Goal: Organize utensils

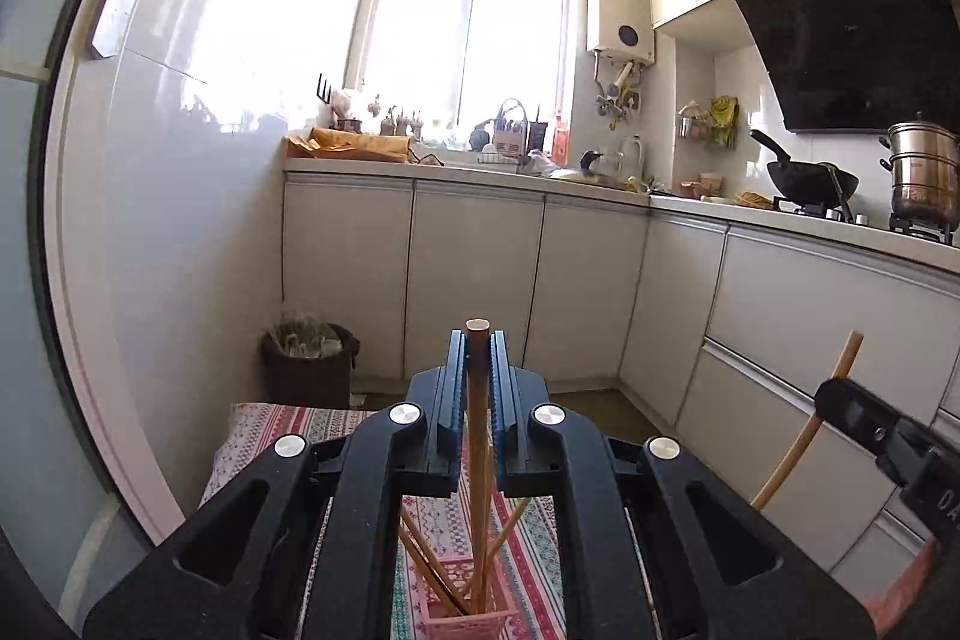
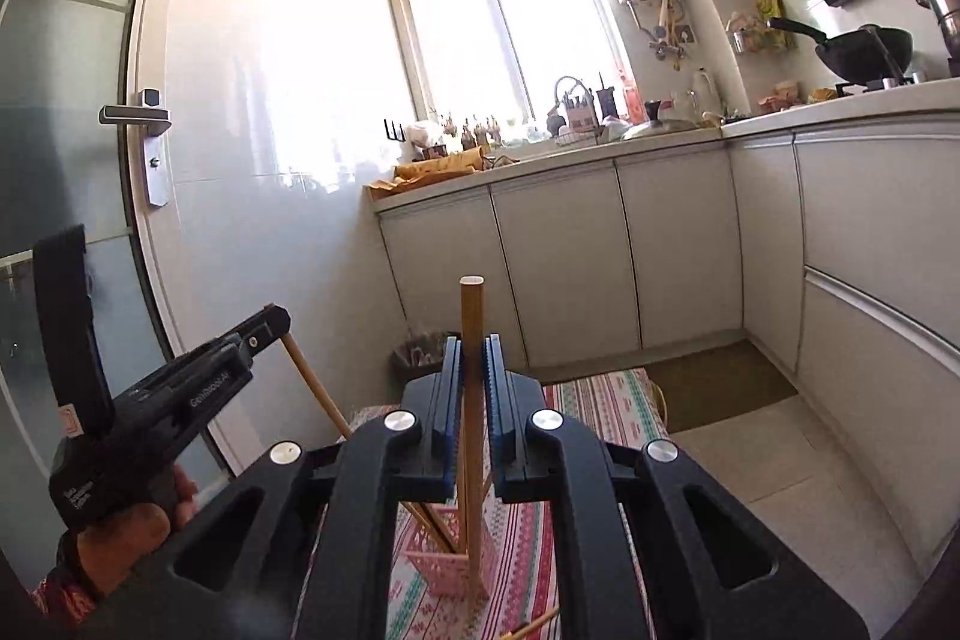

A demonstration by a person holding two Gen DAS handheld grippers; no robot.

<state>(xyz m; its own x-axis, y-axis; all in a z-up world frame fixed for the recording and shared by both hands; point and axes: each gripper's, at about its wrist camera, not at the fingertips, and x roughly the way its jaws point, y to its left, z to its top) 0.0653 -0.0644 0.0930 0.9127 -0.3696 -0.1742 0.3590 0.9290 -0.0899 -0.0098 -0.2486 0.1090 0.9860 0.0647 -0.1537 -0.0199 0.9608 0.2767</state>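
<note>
1. Left tool [image 1: 478, 340], jaws clamped on a brown chopstick [image 1: 477, 460], holds it upright over the pink slotted holder [image 1: 474, 622] on the patterned cloth of the surface [image 1: 288, 424].
2. Right tool [image 2: 472, 346] is likewise closed on a pale chopstick [image 2: 471, 400], its long axis near vertical and its square top standing clear above the jaws.
3. Seen from the right wrist, the pale stick's lower end hangs just in front of the holder [image 2: 444, 574], apparently outside the rim rather than in it; the basket lies straight below both tools.
4. Several chopsticks [image 1: 432, 574] already lean in the holder, splayed at angles.
5. Left tool looks the nearer: its stick runs down into the holder's mouth, though whether the tip has entered cannot be told.
6. One loose chopstick [image 2: 531, 628] lies flat on the cloth nearby.
</note>
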